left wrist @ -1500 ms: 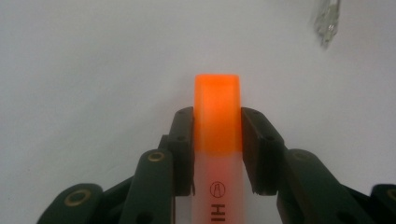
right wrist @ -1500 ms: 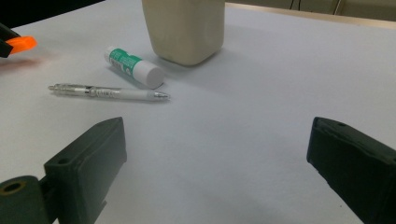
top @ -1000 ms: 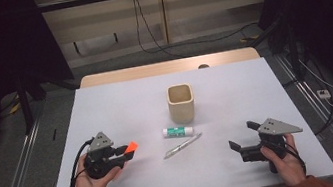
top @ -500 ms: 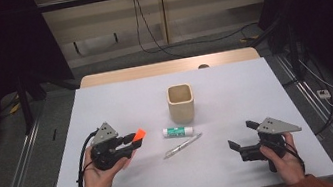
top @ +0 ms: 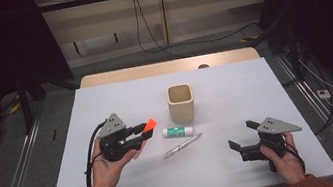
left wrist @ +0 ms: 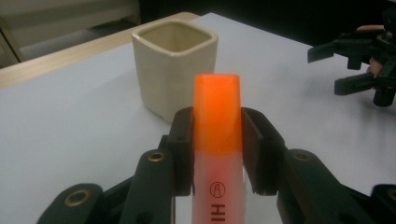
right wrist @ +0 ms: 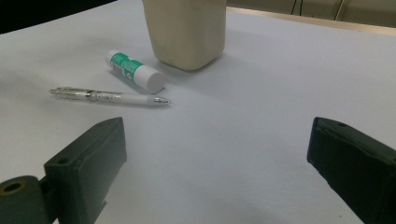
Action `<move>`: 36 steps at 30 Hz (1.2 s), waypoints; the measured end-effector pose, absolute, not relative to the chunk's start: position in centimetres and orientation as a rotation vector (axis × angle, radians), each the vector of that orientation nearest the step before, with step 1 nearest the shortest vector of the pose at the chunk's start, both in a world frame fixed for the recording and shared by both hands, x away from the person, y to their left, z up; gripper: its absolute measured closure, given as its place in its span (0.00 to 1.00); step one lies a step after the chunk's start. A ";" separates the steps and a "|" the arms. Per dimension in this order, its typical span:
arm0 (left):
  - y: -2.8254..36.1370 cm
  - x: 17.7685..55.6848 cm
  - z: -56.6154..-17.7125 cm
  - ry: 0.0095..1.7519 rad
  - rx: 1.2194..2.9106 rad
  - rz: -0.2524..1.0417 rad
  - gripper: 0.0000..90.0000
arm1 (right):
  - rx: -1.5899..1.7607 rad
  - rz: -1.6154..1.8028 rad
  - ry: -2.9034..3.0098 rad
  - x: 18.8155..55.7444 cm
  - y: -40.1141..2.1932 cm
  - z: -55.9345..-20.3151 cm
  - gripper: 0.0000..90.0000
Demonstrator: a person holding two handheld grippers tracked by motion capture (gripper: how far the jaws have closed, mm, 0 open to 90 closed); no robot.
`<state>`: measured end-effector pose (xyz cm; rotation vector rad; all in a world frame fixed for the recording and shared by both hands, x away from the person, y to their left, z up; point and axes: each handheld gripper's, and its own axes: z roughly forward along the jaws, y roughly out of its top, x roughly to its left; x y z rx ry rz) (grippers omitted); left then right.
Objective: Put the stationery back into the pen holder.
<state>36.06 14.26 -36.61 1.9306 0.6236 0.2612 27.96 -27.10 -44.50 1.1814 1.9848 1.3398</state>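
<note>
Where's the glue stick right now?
In the high view the glue stick lies mid-table, just in front of the cup, with the pen beside it on the near side.

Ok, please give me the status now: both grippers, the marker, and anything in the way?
Left gripper shut on orange highlighter, lifted, aimed at beige cup. Right gripper open, empty, low over table. Glue stick and pen lie before the cup; cup mouth clear.

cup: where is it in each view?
High view: cup at table centre, beyond the glue stick.
Left gripper view: upper left of centre, behind the held marker.
Right gripper view: top centre, cropped by the edge.
Shared landmark: the glue stick, just in front of the cup in the high and right gripper views.
</note>
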 end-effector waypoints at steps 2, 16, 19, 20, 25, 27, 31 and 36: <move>13.9 36.4 -36.3 0.615 1.923 0.267 0.75 | 1.185 1.345 1.981 27.9 -27.2 -44.5 0.05; 12.0 38.4 -35.5 0.627 1.871 0.267 0.75 | 1.191 1.339 1.982 27.9 -27.2 -44.5 0.05; 11.5 38.8 -35.3 0.628 1.868 0.268 0.75 | 1.190 1.340 1.983 27.9 -27.3 -44.5 0.05; 11.3 38.9 -35.2 0.624 1.870 0.269 0.75 | 1.190 1.341 1.982 27.9 -27.3 -44.5 0.05; 10.5 39.4 -34.4 0.602 1.866 0.278 0.75 | 1.183 1.338 1.984 27.8 -27.3 -44.5 0.05; 10.1 39.6 -34.1 0.594 1.857 0.276 0.75 | 1.183 1.338 1.986 27.8 -27.3 -44.5 0.05; 9.5 39.9 -33.6 0.591 1.835 0.273 0.75 | 1.177 1.333 1.989 27.8 -27.4 -44.5 0.05; 8.5 40.7 -33.3 0.592 1.826 0.291 0.75 | 1.162 1.328 1.995 27.7 -27.3 -44.5 0.05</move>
